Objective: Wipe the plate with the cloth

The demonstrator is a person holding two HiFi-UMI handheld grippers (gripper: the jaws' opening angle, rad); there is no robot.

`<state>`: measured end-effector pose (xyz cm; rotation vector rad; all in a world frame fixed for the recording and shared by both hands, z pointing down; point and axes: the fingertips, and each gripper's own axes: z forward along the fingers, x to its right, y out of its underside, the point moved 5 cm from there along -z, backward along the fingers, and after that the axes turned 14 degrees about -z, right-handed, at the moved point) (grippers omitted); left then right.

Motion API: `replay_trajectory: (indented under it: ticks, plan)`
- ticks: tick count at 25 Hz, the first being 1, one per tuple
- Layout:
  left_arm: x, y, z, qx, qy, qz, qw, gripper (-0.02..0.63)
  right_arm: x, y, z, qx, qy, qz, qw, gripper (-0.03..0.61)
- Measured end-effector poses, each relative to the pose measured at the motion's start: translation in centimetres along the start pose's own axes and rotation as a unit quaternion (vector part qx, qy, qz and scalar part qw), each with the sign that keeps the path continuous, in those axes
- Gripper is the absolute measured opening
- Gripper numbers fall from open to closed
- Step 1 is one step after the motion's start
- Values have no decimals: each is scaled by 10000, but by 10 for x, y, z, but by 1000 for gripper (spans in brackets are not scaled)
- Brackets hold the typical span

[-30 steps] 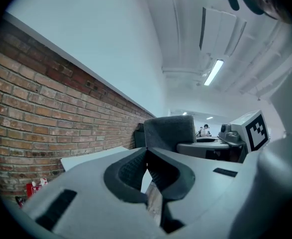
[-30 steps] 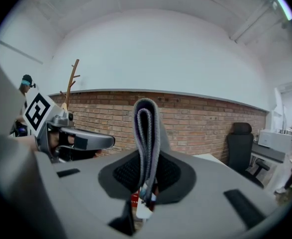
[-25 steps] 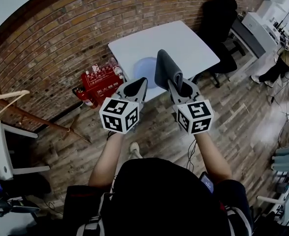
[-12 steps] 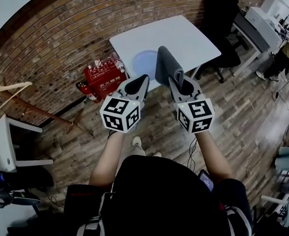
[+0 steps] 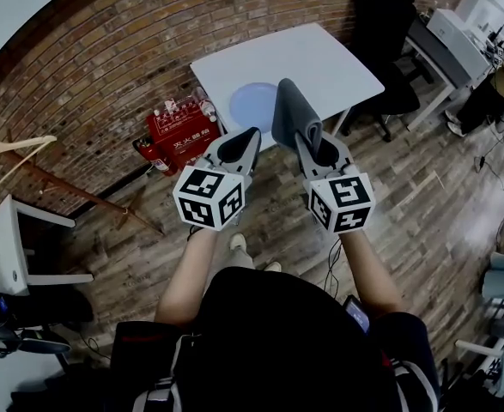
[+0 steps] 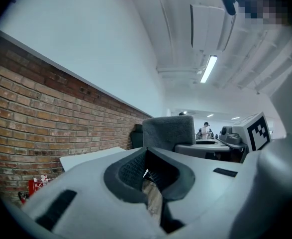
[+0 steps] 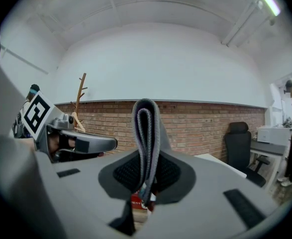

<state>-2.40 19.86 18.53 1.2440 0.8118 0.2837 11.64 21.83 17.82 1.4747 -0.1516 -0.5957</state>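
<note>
**Item 1: cloth [image 7: 146, 133].** Grey and thick, folded double with the fold uppermost. It stood upright out of your right gripper [image 7: 146, 180], whose jaws were clamped on its lower edge.
- Handling, as judged: light and soft, with enough body to hold its shape above the jaws. It would likely bend over once pressed down.
- Hold: the low grip left a long free flap for wiping, so you had no reason to re-grip.

**Item 2: plate [image 5: 253, 103].** Round, pale blue and shallow, lying flat on the white table [image 5: 329, 54]. It sat ahead of and below both grippers, well apart from the cloth and untouched.
- Handling, as judged: stiff, smooth and breakable, and apt to slide on the bare tabletop under a sideways wipe.
- Hold: take it at the near rim, or press down there.
- Condition: it showed too small from the head view to tell whether it was soiled.

**Item 3: left gripper [image 6: 148, 171].** Jaws drawn together with nothing between them. It was held level beside your right gripper and was free to steady the plate.
</note>
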Motion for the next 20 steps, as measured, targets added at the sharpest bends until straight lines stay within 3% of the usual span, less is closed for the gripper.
replay_trajectory:
  ticks: [20]
  plan:
    - [-1,9,-14,34,1,21,10000,20,-16,4,-9,-5,-9,20,10000,52]
